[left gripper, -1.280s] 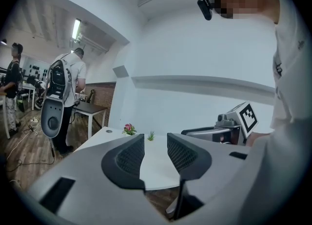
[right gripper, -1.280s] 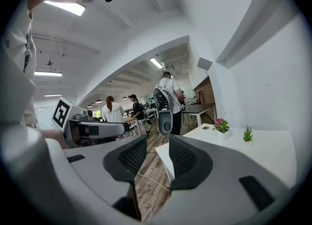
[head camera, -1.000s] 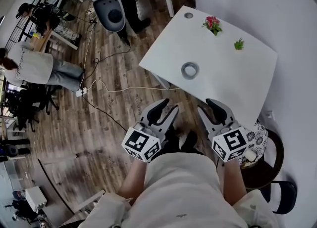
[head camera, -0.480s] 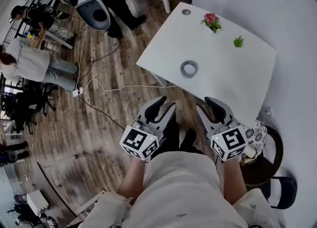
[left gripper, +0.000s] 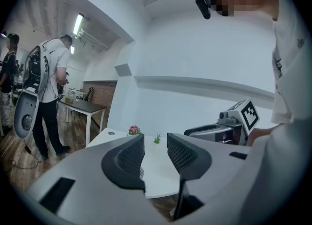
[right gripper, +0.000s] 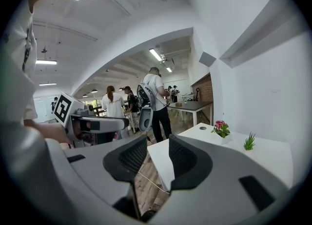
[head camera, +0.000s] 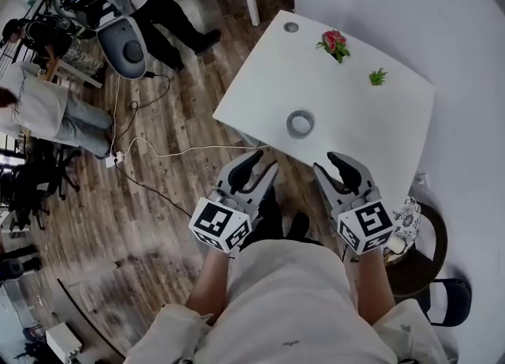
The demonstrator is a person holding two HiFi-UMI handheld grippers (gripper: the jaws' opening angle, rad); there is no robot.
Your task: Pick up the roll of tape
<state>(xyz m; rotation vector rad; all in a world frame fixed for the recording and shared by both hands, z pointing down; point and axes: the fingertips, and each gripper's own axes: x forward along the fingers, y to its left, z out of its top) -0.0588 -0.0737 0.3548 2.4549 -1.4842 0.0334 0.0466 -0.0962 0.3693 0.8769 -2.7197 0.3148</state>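
The grey roll of tape (head camera: 301,124) lies flat near the front edge of the white table (head camera: 371,133). My left gripper (head camera: 267,163) hovers over the wood floor just short of that edge, open, with nothing between its jaws. My right gripper (head camera: 325,162) is level with it to the right, at the table's edge, also open and empty. The roll sits just beyond and between the two. In the left gripper view the left gripper (left gripper: 156,146) points at the table (left gripper: 158,170); the roll is mostly hidden behind one jaw. The right gripper (right gripper: 158,146) looks past the table's corner (right gripper: 165,158).
A pink flower (head camera: 334,42), a small green plant (head camera: 378,76) and a small round disc (head camera: 291,27) stand at the table's far side. A white wall runs along the right. A dark stool (head camera: 430,248) is at my right. A cable (head camera: 181,149) crosses the floor; people (head camera: 47,110) stand at left.
The table and roll have drawn slightly nearer to both grippers. The grippers keep the same open pose. A person with a chair at the back has shifted left.
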